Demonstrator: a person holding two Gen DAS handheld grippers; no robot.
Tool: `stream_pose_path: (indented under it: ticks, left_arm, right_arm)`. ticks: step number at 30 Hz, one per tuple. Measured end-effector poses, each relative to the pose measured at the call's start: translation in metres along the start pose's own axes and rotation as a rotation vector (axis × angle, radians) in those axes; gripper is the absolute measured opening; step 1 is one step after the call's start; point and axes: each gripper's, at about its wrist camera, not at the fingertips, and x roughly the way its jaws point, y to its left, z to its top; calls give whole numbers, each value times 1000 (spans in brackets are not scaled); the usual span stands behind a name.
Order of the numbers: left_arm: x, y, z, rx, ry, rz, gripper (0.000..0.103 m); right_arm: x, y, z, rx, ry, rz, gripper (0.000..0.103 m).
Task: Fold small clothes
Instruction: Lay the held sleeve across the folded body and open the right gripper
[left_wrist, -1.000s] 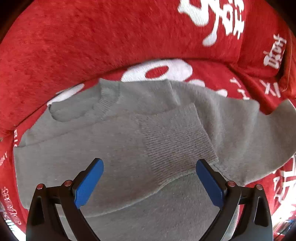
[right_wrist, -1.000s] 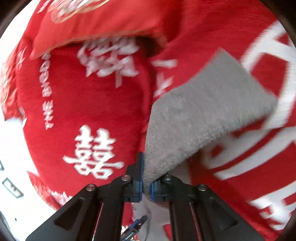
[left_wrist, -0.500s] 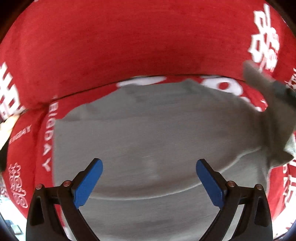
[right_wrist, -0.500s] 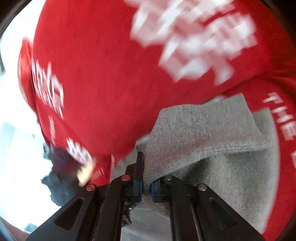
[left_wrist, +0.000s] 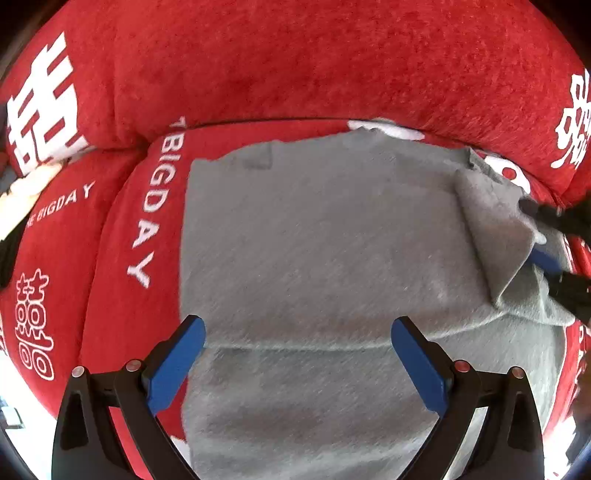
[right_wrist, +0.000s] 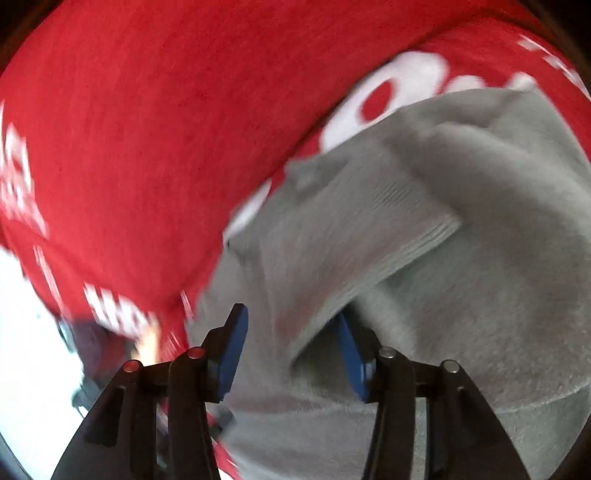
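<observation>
A grey knitted sweater (left_wrist: 317, 258) lies spread on a red sofa cover (left_wrist: 295, 66) printed with white characters and the words "BIG DAY". In the left wrist view the left gripper (left_wrist: 297, 354) hovers low over the garment, its blue-padded fingers wide apart and holding nothing. At the right edge of that view a sleeve (left_wrist: 495, 229) lies folded over the sweater's body, with the right gripper (left_wrist: 546, 258) beside it. The right wrist view, blurred, shows what the left does not: the sleeve's ribbed cuff (right_wrist: 417, 229) lying across the grey body. There the right gripper (right_wrist: 291, 350) has its fingers parted, with sleeve fabric lying between them; one pad (right_wrist: 351, 354) is partly hidden under the cloth. The padded red backrest (right_wrist: 166, 129) rises behind, and bright white light fills the lower left corner
</observation>
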Motion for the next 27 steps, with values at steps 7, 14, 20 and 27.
stream_pose_path:
  ticks: [7,14,20,27]
  left_arm:
    - [-12,29,-17,-38,5,-66,101]
    - [-9,55,-30,-99,42,-99,101]
    - [-10,58,-19,-111,33,-160,101]
    - [-10,34,8,-109,9,-244,101]
  right_arm:
    - [22,77,-6,-349,69,11,7]
    - [92,124,-87,-781,351,-87,8]
    - [95,108,-92,-739,386,-139,48]
    - [-1,44,-55,-395,247,-99,52]
